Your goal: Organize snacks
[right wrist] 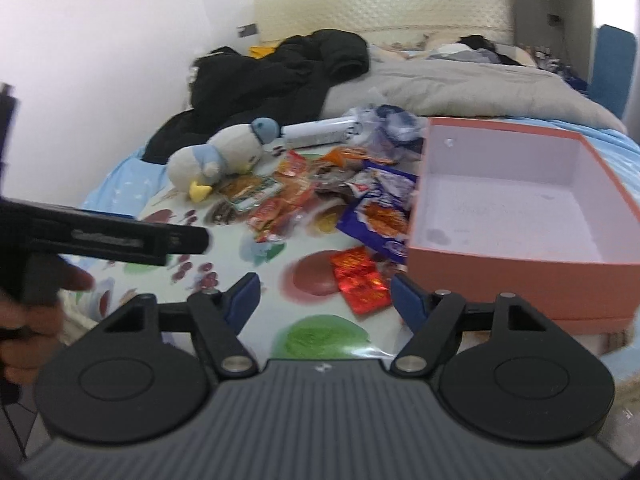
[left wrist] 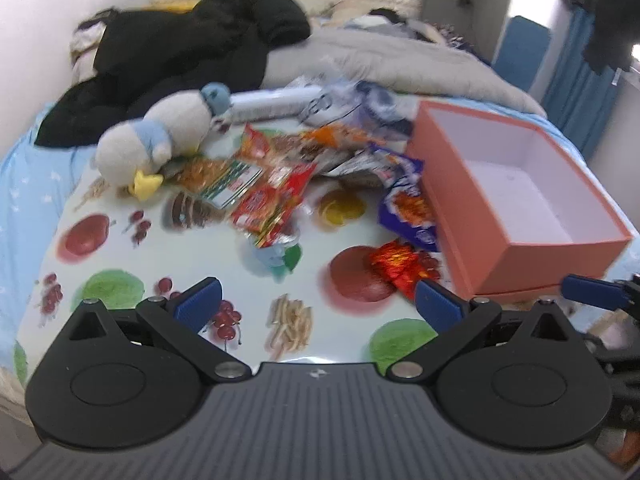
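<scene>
Red foil packet lies just beside the pink box, between your right gripper's released, empty jaws, left gripper likewise spread wide.

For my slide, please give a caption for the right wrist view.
Open right gripper above red packet, beside empty orange box.

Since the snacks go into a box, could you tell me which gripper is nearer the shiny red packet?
Right. The right gripper has the red packet just ahead between its open jaws; the left gripper sits further left, the packet ahead of its right finger.
</scene>
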`<control>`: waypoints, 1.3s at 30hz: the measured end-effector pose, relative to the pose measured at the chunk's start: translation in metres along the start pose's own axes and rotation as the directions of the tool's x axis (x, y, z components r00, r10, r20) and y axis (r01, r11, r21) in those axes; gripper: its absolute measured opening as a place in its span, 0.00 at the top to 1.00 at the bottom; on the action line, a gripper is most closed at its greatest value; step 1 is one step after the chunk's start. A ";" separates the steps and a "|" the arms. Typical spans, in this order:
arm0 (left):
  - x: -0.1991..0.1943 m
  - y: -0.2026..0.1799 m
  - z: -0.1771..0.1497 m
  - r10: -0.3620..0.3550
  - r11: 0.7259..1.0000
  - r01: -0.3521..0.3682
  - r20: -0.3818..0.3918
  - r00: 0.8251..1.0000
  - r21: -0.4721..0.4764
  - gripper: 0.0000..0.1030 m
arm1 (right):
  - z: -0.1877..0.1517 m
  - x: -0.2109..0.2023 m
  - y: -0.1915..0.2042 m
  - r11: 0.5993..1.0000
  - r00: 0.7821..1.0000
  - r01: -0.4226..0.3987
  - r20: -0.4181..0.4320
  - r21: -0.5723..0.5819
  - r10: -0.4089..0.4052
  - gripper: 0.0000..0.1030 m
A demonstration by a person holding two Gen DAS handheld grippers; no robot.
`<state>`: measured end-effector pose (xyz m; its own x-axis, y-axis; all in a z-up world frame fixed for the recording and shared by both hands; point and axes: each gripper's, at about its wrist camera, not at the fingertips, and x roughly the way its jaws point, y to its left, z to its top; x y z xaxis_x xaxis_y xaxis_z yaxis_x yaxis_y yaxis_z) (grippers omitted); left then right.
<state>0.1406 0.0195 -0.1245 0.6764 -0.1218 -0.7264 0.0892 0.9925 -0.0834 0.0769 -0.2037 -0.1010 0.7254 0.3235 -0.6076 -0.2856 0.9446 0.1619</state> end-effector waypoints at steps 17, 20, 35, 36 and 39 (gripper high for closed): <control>0.116 0.060 0.027 -0.025 0.991 0.014 -0.079 0.997 -0.134 0.17 | 0.001 0.099 0.035 0.988 0.990 0.026 -0.136 -0.153 -0.047 0.55; 0.137 0.066 0.034 -0.029 0.991 0.017 -0.090 0.995 -0.130 0.20 | 0.002 0.123 0.034 0.982 0.981 0.088 -0.157 -0.168 -0.115 0.61; 0.205 0.045 0.067 -0.045 0.998 0.048 -0.086 0.995 0.038 0.34 | 0.021 0.205 0.009 0.973 0.943 0.181 -0.254 -0.143 -0.213 0.61; 0.209 0.044 0.067 -0.040 0.998 0.044 -0.091 0.995 0.047 0.34 | 0.021 0.208 0.007 0.973 0.942 0.182 -0.259 -0.142 -0.214 0.61; 0.221 0.042 0.066 -0.021 0.997 0.028 -0.101 0.995 0.073 0.43 | 0.018 0.216 0.007 0.975 0.938 0.160 -0.286 -0.153 -0.198 0.59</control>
<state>0.3423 0.0334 -0.2438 0.5968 -0.1410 -0.7899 0.1612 0.9854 -0.0541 0.2428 -0.1261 -0.2169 0.5580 0.0998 -0.8238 -0.2583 0.9643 -0.0581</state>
